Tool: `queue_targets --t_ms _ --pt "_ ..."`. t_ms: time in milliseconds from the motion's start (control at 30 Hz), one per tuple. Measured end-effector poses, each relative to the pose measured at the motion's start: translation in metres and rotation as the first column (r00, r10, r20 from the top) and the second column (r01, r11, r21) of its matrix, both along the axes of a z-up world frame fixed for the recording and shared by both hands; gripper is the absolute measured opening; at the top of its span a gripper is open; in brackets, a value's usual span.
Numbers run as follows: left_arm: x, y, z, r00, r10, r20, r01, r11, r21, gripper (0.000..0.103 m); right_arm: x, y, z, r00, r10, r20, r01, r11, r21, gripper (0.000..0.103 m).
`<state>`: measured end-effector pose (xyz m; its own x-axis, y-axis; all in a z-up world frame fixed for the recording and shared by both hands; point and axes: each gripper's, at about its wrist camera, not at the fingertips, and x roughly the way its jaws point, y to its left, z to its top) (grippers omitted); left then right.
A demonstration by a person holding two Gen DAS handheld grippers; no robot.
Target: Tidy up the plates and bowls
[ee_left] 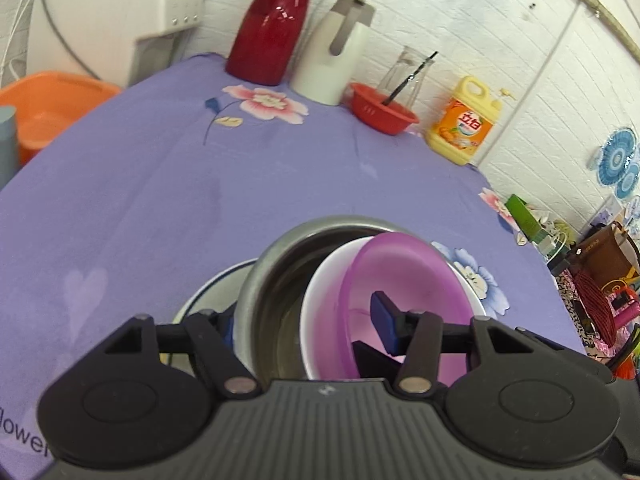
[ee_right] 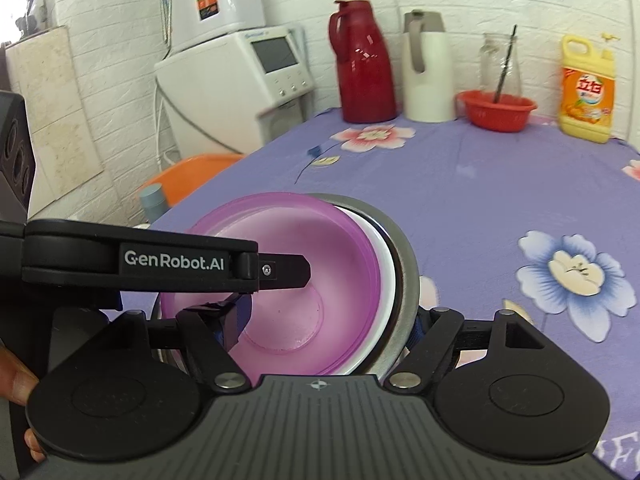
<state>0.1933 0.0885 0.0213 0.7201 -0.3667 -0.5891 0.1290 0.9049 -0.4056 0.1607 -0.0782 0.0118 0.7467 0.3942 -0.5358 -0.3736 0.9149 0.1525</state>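
1. The nested stack is carried tilted above the purple floral tabletop (ee_left: 168, 184); both grippers grip its opposite rims.
2. Steel bowl (ee_left: 272, 280): outermost, heaviest, rigid, slick; the left gripper (ee_left: 304, 326) has its fingers clamped across all three rims.
3. White bowl (ee_left: 320, 300): probably breakable; nested loosely, may slide.
4. Purple plastic bowl (ee_right: 320, 264): lightest, slippery; the right gripper (ee_right: 326, 322) has its fingers clamped likewise.

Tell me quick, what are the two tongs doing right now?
Left tongs: closed on the rims of the nested bowls, one finger inside the purple bowl.
Right tongs: closed on the same stack's opposite rim.
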Motion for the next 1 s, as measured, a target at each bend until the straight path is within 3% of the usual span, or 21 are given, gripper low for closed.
queue_targets --t_ms 400,500,533,733,1000 --pt "-0.004 0.009 -0.011 1.0 0.009 -0.009 -0.009 0.999 0.038 0.05 0.004 0.015 -0.014 0.998 0.054 -0.041 -0.055 0.998 -0.009 0.103" --pt "-0.006 0.005 -0.012 1.0 -0.004 0.003 0.004 0.999 0.05 0.059 0.003 0.015 -0.015 0.998 0.053 -0.039 -0.054 0.998 -0.022 0.103" --pt "-0.007 0.003 -0.012 1.0 -0.003 0.012 0.002 0.998 0.057 0.063 0.002 0.016 -0.015 0.998 0.052 -0.031 -0.053 0.998 -0.03 0.103" --pt "-0.015 0.003 0.001 0.996 0.02 0.088 -0.027 0.997 0.072 0.068 -0.007 0.027 -0.009 0.993 0.035 0.113 -0.018 0.989 -0.148 0.103" --pt "-0.041 0.004 0.022 0.986 0.062 0.152 -0.074 0.994 0.074 0.072 -0.026 0.006 0.005 0.983 0.005 0.186 0.013 0.995 -0.095 0.103"
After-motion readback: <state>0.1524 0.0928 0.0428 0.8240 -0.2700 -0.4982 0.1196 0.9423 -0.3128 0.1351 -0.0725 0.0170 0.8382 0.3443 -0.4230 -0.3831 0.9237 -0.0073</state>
